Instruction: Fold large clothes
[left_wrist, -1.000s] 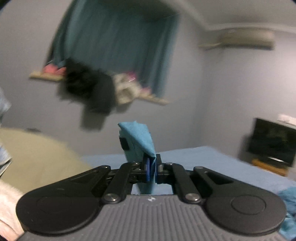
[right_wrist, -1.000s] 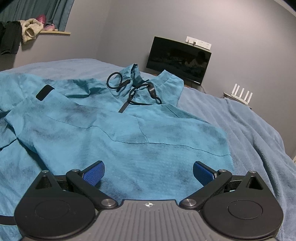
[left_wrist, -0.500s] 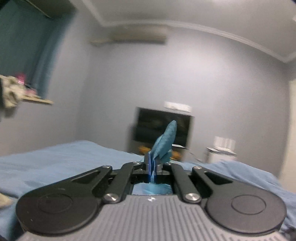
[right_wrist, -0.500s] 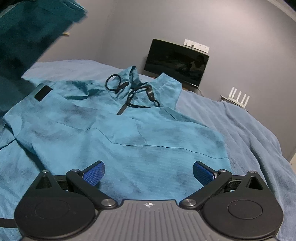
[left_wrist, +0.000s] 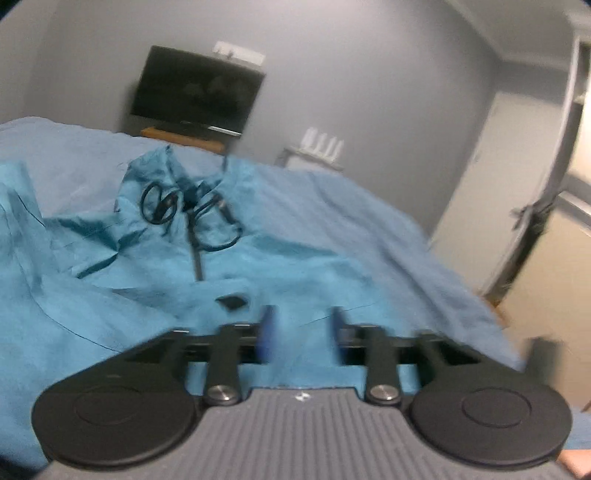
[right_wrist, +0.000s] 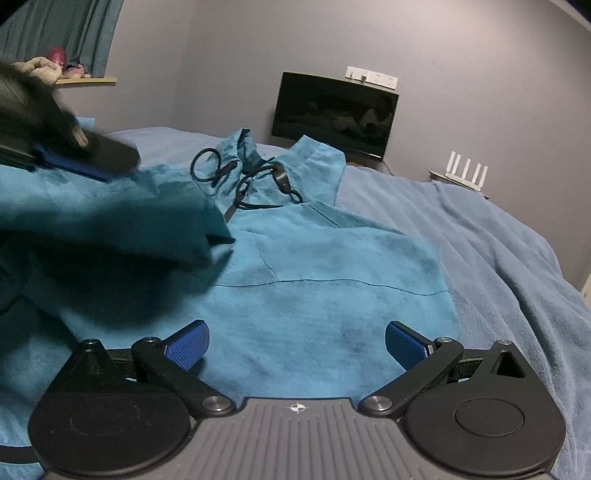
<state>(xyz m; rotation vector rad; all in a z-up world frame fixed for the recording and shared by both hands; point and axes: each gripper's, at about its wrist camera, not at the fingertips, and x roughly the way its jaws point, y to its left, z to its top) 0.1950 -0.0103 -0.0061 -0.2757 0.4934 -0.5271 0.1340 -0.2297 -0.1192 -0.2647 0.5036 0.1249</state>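
Observation:
A large teal hooded jacket (right_wrist: 314, 295) with black drawcords (right_wrist: 243, 177) lies spread on the bed; it also shows in the left wrist view (left_wrist: 110, 295). My left gripper (left_wrist: 301, 328) is open and blurred, just above the jacket, with nothing between its fingers. It also shows at the left of the right wrist view (right_wrist: 74, 155), above a sleeve (right_wrist: 140, 229) that lies folded across the jacket's body. My right gripper (right_wrist: 295, 343) is open and empty, low over the jacket's near hem.
The bed has a light blue blanket (right_wrist: 498, 258). A dark TV (right_wrist: 332, 114) and a white router (right_wrist: 465, 171) stand by the far wall. A window sill with clothes (right_wrist: 48, 70) is at the far left. A door (left_wrist: 535, 221) is on the right.
My left gripper carried the sleeve up and over the jacket, came down and opened, letting the sleeve go. The sleeve now lies across the jacket. My right gripper stayed open, nearly still.

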